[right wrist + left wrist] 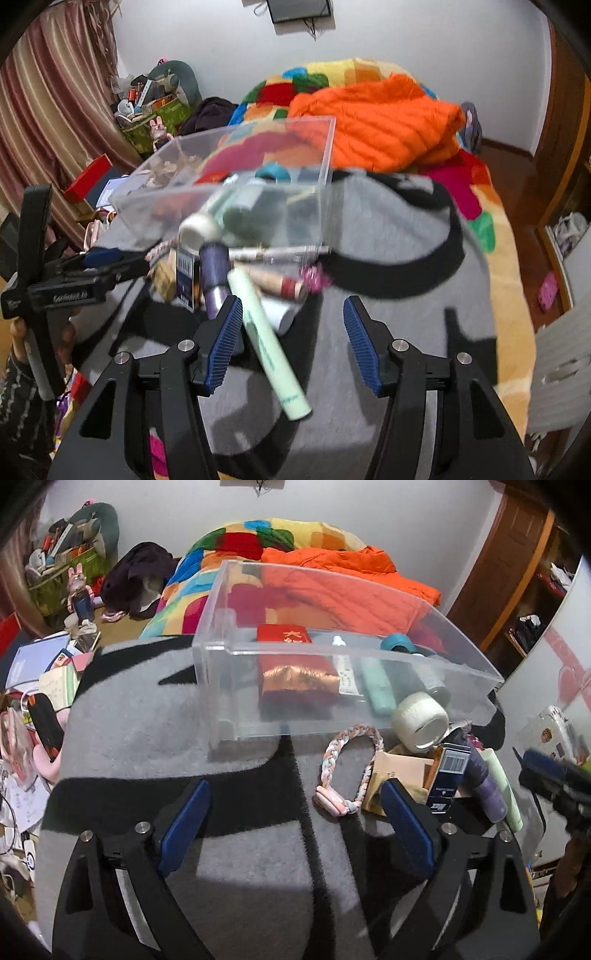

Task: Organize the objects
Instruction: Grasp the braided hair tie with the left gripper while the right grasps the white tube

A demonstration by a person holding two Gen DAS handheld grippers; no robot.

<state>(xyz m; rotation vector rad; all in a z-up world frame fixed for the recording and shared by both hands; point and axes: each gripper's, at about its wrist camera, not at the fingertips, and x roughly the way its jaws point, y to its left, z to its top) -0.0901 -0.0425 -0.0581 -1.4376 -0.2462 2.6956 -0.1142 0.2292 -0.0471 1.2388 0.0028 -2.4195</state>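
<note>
Your left claw (295,830) stands wide open and holds nothing; only grey blanket (147,720) shows between its pads. Your right claw (291,347) stands partly open and also grips nothing: the green tube (266,339) lies just beside its left pad, across the gap's edge, apparently resting on the blanket rather than pinched, though blur in the right view makes contact hard to confirm. Both claws point down at the pile, which suits a pick from above.

The clear bin (332,653) sits on the blanket beyond both claws, its open top up so items can be dropped in. It already holds a red packet (291,664), a mint tube (376,686) and a teal item (397,642).

Loose items lie in a heap just outside the bin's near wall: tape roll (421,718), braided band (347,768), blue box (448,775), purple bottle (487,786). They overlap, so take the outermost first
</note>
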